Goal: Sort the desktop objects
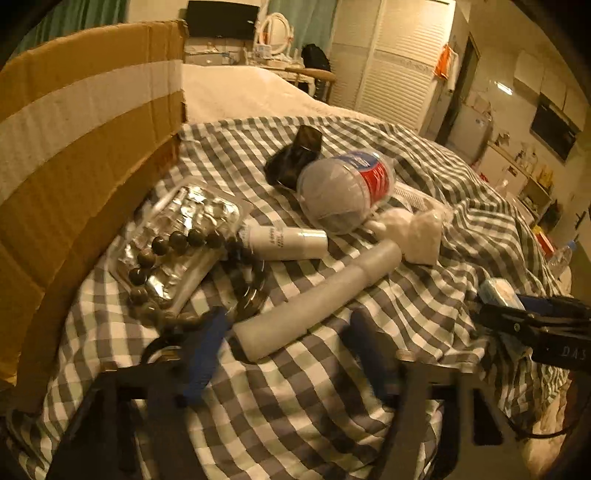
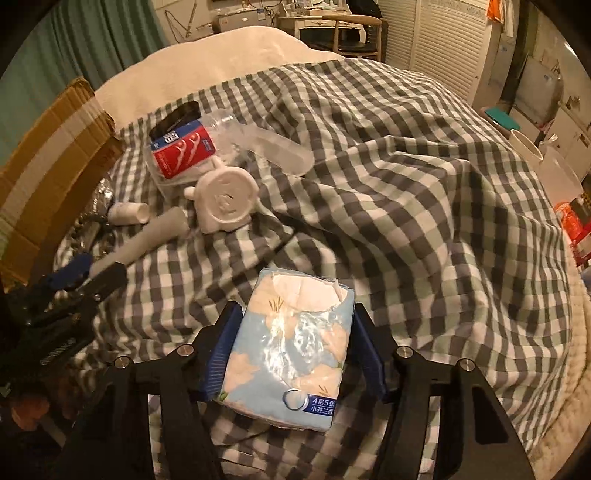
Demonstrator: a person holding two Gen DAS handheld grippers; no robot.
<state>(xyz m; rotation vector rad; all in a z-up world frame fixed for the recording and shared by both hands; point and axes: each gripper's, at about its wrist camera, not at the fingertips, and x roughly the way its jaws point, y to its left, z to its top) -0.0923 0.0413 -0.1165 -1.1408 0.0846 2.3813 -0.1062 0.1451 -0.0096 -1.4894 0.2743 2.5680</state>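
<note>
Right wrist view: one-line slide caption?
Right gripper clamps a tissue pack on the checkered cloth.

Warm dim light; white louvred wardrobe doors (image 1: pixel 399 74), teal curtains (image 2: pixel 85 48), wooden chair (image 2: pixel 351 31), cream blanket (image 1: pixel 236 92) beyond checked cloth (image 2: pixel 406 184).

place: home bedroom | cues: bed (image 2: pixel 229 48); checked sheet (image 2: pixel 406 184); louvred wardrobe (image 1: pixel 399 62)

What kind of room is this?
Most likely a bedroom in a small flat: the things lie on a bed with a checked sheet, a slatted wardrobe stands behind, and a dressing table with a chair sits beside it.
</note>
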